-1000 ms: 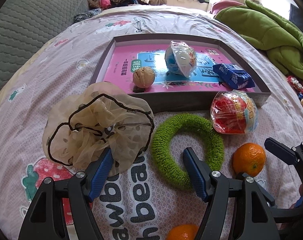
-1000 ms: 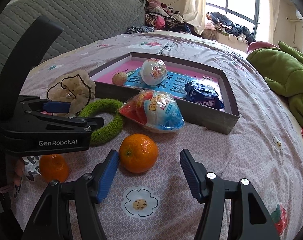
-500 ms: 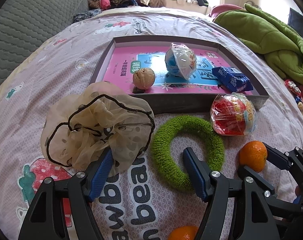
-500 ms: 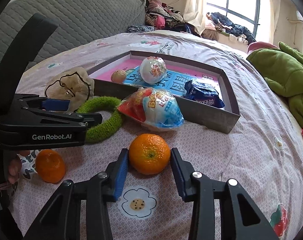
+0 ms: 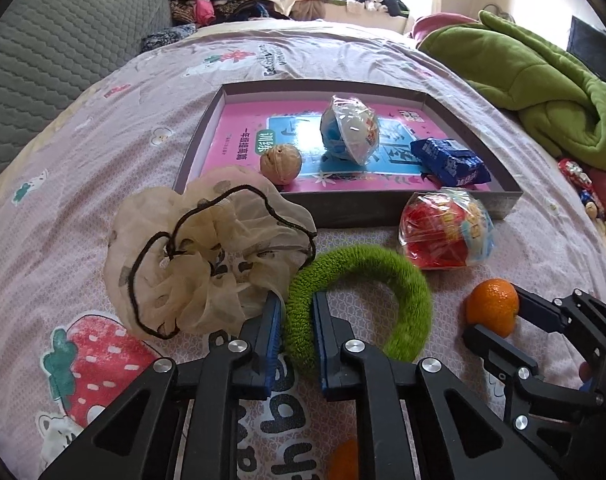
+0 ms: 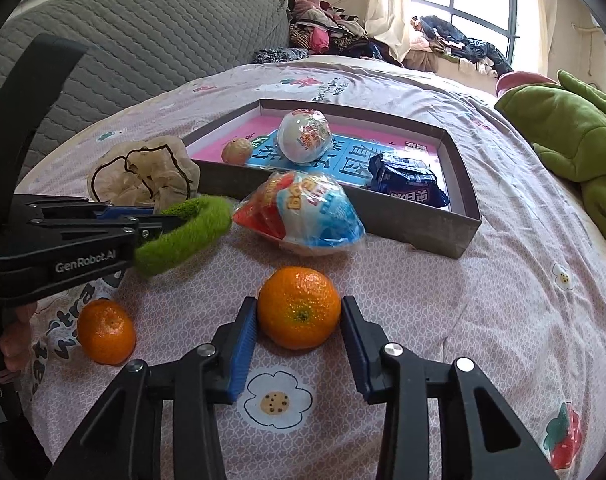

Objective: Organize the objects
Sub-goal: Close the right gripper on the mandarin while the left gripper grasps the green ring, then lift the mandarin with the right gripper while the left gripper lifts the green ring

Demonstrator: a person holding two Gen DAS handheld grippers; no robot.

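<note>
A bed [image 5: 103,128] with pink printed sheet carries everything; a window stands behind. The left gripper [image 5: 296,330] fingers are pressed together on the green ring [image 5: 407,284]. The right gripper [image 6: 299,330] fingers clasp an orange [image 6: 299,306]. Only the right view shows the whole second orange [image 6: 106,330], left of those fingers.

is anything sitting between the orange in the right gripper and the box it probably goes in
Yes. The red and blue wrapped toy egg lies directly between the orange in the right gripper and the box's near wall, so it would have to pass over or around it.
</note>
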